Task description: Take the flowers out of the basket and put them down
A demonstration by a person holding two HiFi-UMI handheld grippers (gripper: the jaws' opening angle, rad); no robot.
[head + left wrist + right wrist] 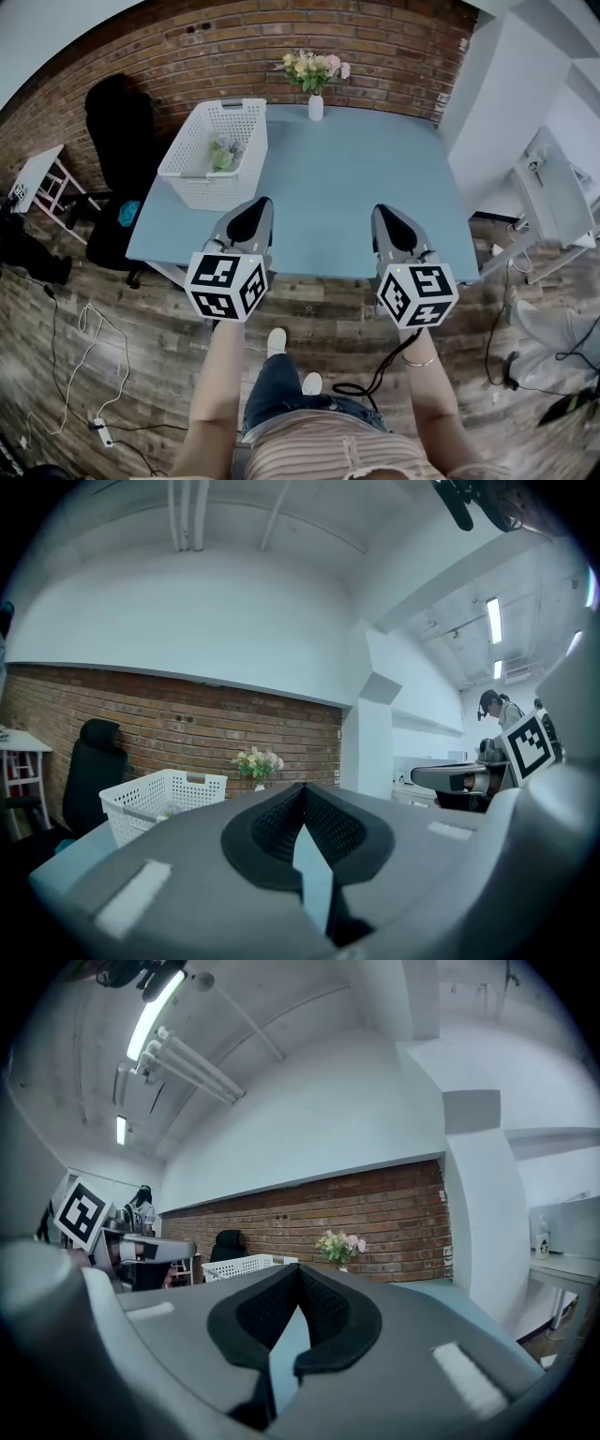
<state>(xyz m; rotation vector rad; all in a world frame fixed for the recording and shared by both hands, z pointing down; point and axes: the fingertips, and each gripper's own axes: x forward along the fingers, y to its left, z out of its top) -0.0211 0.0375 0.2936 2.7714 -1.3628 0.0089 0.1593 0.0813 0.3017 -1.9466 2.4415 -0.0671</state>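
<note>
Brick wall (281, 37) backs a blue counter (356, 187) with wide open surface across its middle and right. White basket (202, 183) stands at the counter's left edge. The flowers (222, 155) lie inside it, half hidden by its wall, perhaps a small green bunch. Vase (316, 106) stands at the far edge. Left hand-held gripper (260, 208) and right hand-held gripper (382, 214) hover over the near edge, both clenched on nothing.

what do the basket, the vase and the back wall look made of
Basket: likely white plastic, matte, walls a moulded lattice of holes. Vase: white, smooth, perhaps ceramic; too small to be sure. Back wall: bare red brick, mortar lines showing.
</note>
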